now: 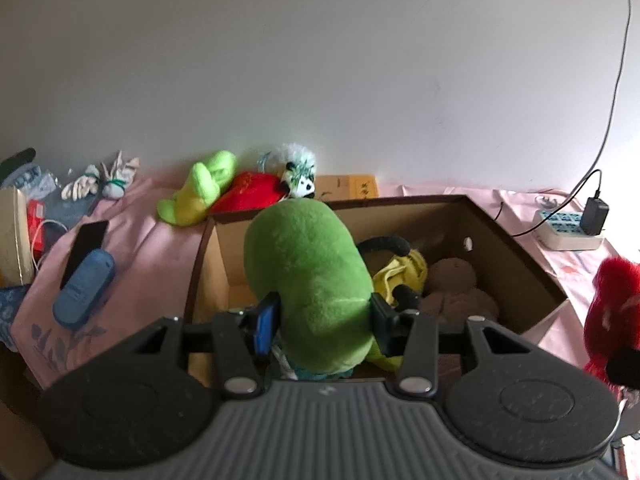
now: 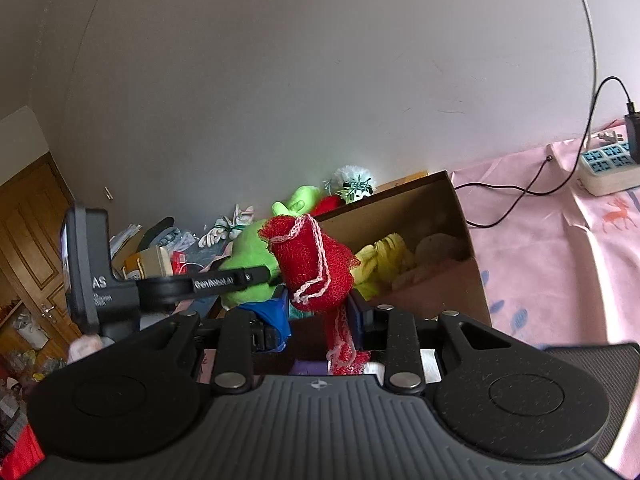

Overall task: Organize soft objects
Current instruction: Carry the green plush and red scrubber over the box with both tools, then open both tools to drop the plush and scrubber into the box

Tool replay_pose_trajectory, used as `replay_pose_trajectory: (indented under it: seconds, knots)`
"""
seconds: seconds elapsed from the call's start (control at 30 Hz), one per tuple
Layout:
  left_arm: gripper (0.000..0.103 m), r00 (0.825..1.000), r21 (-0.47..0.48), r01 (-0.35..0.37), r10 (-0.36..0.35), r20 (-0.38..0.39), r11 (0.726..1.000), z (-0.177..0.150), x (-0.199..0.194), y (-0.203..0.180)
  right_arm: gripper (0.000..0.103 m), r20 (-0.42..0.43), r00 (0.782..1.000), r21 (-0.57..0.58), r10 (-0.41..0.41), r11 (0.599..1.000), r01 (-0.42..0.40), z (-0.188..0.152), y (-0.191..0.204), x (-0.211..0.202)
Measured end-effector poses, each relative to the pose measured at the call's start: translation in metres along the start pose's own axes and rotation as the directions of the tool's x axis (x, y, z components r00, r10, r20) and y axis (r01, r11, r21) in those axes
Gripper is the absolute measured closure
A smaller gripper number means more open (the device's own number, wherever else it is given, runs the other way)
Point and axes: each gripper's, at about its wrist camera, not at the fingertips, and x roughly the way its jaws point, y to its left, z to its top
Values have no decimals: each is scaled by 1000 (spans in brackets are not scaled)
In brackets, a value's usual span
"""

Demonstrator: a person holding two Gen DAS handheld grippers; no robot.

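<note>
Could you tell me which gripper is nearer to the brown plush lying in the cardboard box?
Left. The left gripper, holding the green plush, is over the box beside the brown plush; the right gripper, holding a red mesh item, is outside the box.

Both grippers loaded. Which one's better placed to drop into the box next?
Left, probably. The left gripper holds the green plush right over the open cardboard box. The right gripper holds the red mesh pouch short of the box's near wall, so it likely has farther to go.
</note>
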Motion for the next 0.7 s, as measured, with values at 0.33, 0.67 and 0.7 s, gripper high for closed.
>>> replay_pose_trajectory:
  seconds: [0.33, 0.67, 0.7]
  knots:
    - [56, 1000, -1, -13, 13, -23, 1000, 3, 31, 6, 90, -9, 999, 47, -40, 998, 40, 23, -8, 50]
    - [47, 999, 19, -32, 33, -41, 999, 2, 55, 12, 85, -69, 983, 14, -170, 985, 171, 21, -21, 105]
    - [45, 999, 24, -36, 37, -38, 999, 1, 56, 11, 85, -72, 979, -4, -192, 981, 192, 19, -21, 108]
